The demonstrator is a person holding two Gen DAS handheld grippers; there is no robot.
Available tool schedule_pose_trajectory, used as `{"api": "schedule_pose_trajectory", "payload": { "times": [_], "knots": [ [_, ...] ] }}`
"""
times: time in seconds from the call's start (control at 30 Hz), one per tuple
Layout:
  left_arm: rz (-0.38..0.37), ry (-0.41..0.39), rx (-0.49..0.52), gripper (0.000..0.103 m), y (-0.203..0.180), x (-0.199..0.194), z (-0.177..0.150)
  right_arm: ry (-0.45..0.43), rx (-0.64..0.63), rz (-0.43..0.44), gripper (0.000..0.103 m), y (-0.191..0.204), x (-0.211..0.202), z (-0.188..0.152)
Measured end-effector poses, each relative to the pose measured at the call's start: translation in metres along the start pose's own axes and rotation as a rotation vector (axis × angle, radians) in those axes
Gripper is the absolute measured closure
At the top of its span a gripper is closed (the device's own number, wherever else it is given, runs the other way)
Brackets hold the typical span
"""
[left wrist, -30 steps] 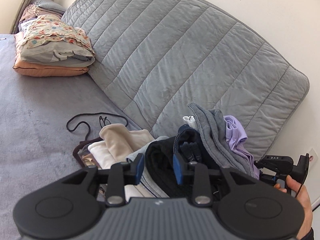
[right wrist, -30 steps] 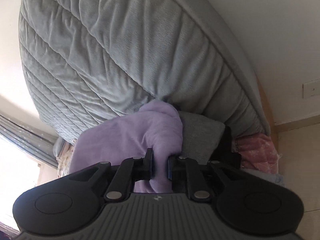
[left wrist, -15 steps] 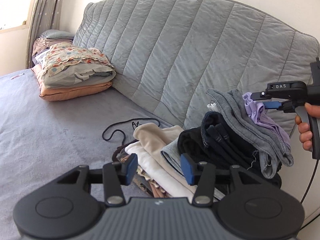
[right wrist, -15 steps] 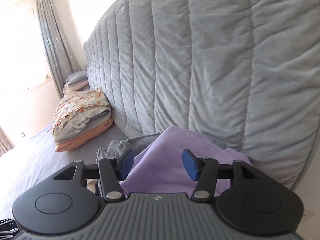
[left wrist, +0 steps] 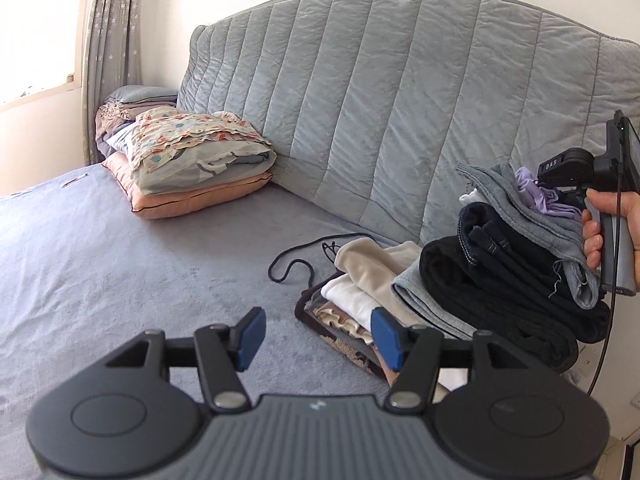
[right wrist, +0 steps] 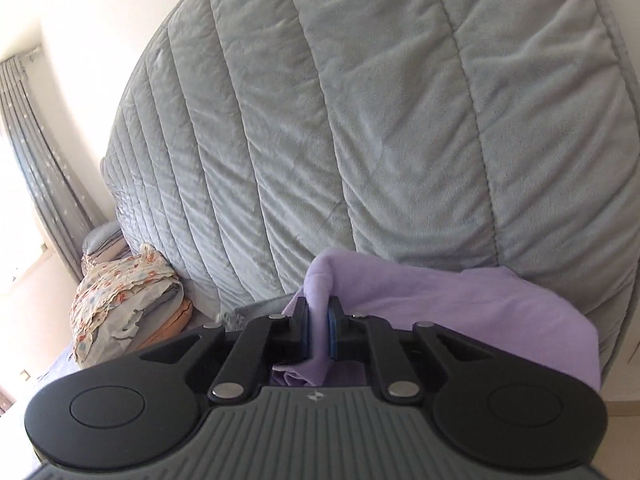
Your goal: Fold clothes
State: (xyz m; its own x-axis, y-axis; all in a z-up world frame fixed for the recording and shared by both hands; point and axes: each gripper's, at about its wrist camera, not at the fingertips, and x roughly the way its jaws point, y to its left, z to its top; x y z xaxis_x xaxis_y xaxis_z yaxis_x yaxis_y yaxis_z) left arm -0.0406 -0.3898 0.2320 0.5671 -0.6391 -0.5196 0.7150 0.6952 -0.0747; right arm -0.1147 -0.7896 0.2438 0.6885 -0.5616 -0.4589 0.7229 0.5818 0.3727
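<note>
A heap of clothes [left wrist: 472, 280] lies at the right of the grey bed, against the quilted backrest: cream, white, grey and black pieces, with a lilac garment [left wrist: 536, 196] on top. In the right wrist view my right gripper [right wrist: 318, 330] has its jaws closing on a raised fold of that lilac garment [right wrist: 460, 304], and the pads press on the cloth. From the left wrist view the right gripper [left wrist: 560, 184] shows at the heap's top, held by a hand [left wrist: 600, 228]. My left gripper [left wrist: 318, 336] hovers over the bed before the heap, its jaws opening with nothing between them.
A stack of folded bedding and a peach pillow [left wrist: 192, 168] sits at the far left beside a curtain [left wrist: 112, 40]. A black cord [left wrist: 304, 256] lies looped on the grey bedspread [left wrist: 120, 272]. The quilted grey backrest [left wrist: 400, 100] rises behind the heap.
My right gripper opened over the lilac garment, then pinched a fold of it. The left gripper's jaws widened and its view swung from the heap toward the open bedspread.
</note>
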Motion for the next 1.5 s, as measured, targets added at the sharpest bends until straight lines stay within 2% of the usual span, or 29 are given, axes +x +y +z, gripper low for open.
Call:
{"api": "schedule_pose_trajectory", "payload": {
  "times": [0.07,0.17,0.2,0.23,0.3,0.37,0.5,0.7,0.8,0.97,1.2,1.37,1.5],
  "knots": [
    [0.009,0.005,-0.007,0.038,0.004,-0.003,-0.002,0.028,-0.082,-0.038,0.088,0.011,0.009,-0.009],
    [0.044,0.012,0.001,0.033,0.011,-0.011,-0.008,0.0,-0.024,-0.075,0.08,0.011,-0.001,-0.006],
    [0.055,0.013,0.006,0.031,0.012,-0.013,-0.01,-0.022,0.016,-0.087,0.068,0.008,-0.009,-0.005],
    [0.063,0.014,0.01,0.029,0.015,-0.017,-0.012,-0.045,0.057,-0.098,0.049,0.006,-0.016,-0.003],
    [0.088,0.008,0.005,0.024,0.023,-0.027,-0.016,-0.139,0.111,-0.097,0.037,0.007,-0.041,-0.009],
    [0.113,0.0,-0.007,0.022,0.031,-0.037,-0.019,-0.196,0.1,-0.086,0.036,0.018,-0.061,-0.017],
    [0.171,-0.037,-0.024,0.019,0.048,-0.073,-0.024,-0.24,0.013,-0.04,0.032,0.054,-0.097,-0.03],
    [0.284,-0.154,-0.032,0.01,0.075,-0.153,-0.021,-0.296,-0.12,0.123,0.025,0.133,-0.175,-0.033],
    [0.333,-0.219,-0.03,0.005,0.081,-0.201,-0.021,-0.331,-0.169,0.222,0.019,0.17,-0.222,-0.036],
    [0.409,-0.324,-0.025,0.001,0.09,-0.28,-0.027,-0.391,-0.222,0.35,0.015,0.226,-0.301,-0.047],
    [0.515,-0.449,-0.051,0.0,0.114,-0.398,-0.047,-0.453,-0.263,0.537,0.005,0.289,-0.414,-0.07],
    [0.552,-0.527,-0.075,0.0,0.123,-0.475,-0.066,-0.556,-0.304,0.681,0.0,0.31,-0.502,-0.081],
    [0.557,-0.567,-0.101,0.0,0.127,-0.513,-0.072,-0.598,-0.276,0.812,0.0,0.307,-0.556,-0.082]
  ]
}}
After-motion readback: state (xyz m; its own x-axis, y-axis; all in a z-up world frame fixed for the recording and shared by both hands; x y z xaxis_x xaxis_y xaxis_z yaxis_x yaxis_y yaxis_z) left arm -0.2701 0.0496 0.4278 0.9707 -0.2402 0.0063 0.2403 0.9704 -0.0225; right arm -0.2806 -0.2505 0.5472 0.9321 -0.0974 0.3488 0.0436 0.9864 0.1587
